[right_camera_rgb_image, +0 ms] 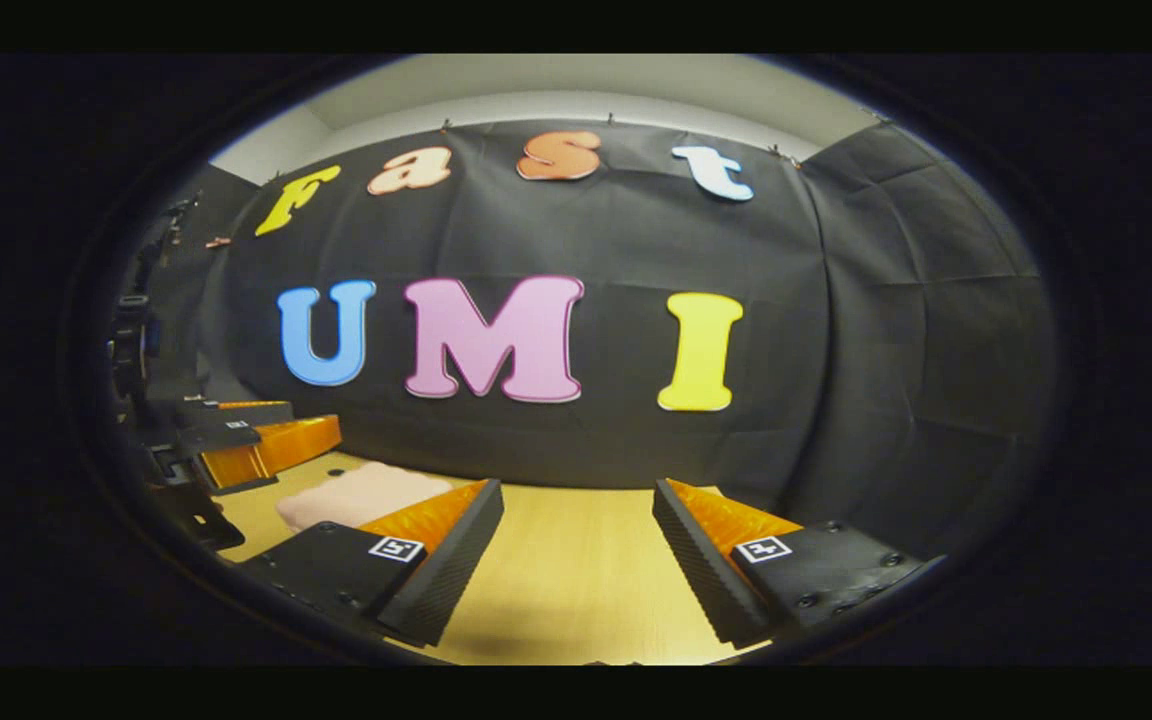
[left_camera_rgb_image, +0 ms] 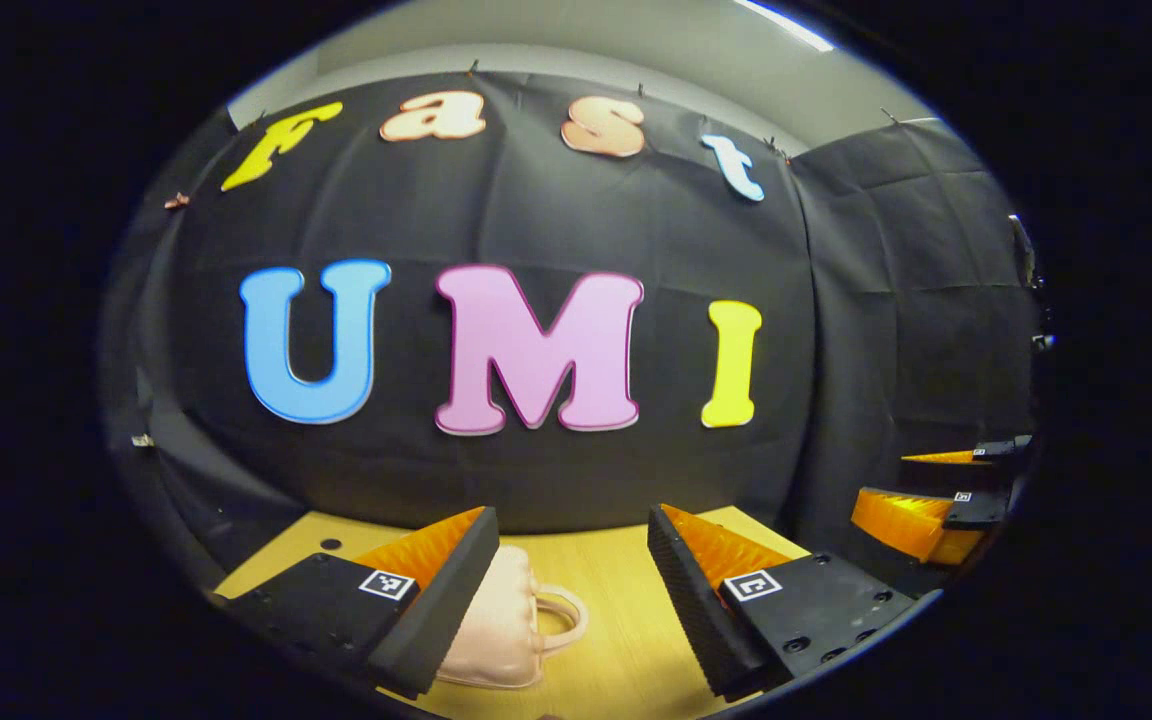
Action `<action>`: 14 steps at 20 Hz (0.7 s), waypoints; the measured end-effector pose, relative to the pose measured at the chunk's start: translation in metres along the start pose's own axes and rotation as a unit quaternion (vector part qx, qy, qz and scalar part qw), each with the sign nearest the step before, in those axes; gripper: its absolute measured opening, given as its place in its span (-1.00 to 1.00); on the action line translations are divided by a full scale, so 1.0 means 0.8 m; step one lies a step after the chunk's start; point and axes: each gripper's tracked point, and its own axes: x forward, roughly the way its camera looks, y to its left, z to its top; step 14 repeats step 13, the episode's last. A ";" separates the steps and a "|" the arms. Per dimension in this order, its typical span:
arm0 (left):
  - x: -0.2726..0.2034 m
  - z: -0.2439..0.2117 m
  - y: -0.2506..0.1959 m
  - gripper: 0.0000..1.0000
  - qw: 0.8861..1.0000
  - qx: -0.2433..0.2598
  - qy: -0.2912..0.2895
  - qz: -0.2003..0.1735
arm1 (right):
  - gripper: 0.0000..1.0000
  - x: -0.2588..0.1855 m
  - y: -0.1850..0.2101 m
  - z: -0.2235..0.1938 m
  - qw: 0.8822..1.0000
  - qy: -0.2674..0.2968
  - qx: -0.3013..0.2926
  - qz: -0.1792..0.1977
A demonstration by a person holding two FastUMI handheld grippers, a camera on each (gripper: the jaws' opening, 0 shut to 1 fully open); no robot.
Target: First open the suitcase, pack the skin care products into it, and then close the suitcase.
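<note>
1. In the left gripper view, your left hand-held gripper (left_camera_rgb_image: 573,575) sits at the bottom of the scene with its two fingers spread wide apart; nothing is between them and they hold nothing.
2. The suitcase (left_camera_rgb_image: 501,625), a small pale pink padded case with a loop handle, lies on the wooden worktop (left_camera_rgb_image: 626,600) just beyond and partly behind the left-side finger of that hand-held gripper. Its handle points toward the gap between the fingers. The lid looks closed, though the finger hides part of the case.
3. At the right edge of the same view, your right hand-held gripper (left_camera_rgb_image: 921,495) appears farther off, well apart from the suitcase, over the edge of the worktop.
4. In the right gripper view, your right hand-held gripper (right_camera_rgb_image: 576,555) also has its fingers spread wide, with bare worktop (right_camera_rgb_image: 576,580) between them and nothing held.
5. There the suitcase (right_camera_rgb_image: 361,495) shows as a pale pink shape on the worktop, off to the left of the fingers and partly hidden behind the left-side finger.
6. Your left hand-held gripper (right_camera_rgb_image: 256,440) appears at the left edge of that view, near the suitcase and above it; whether it touches the case cannot be told.
7. Black cloth (left_camera_rgb_image: 556,200) hangs behind the worktop as the booth's wall, close behind the suitcase.
</note>
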 end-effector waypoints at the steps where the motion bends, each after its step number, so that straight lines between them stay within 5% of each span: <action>1: -0.018 0.023 0.016 0.92 0.999 0.009 -0.021 0.026 | 0.93 -0.014 0.008 0.017 1.000 -0.014 -0.004 -0.003; 7: -0.127 0.074 0.023 0.93 0.998 -0.010 -0.062 0.009 | 0.93 -0.098 0.071 0.099 0.992 -0.122 -0.032 -0.002; 14: -0.184 0.063 0.036 0.93 0.998 -0.019 -0.055 0.011 | 0.93 -0.151 0.105 0.104 0.987 -0.157 -0.037 -0.013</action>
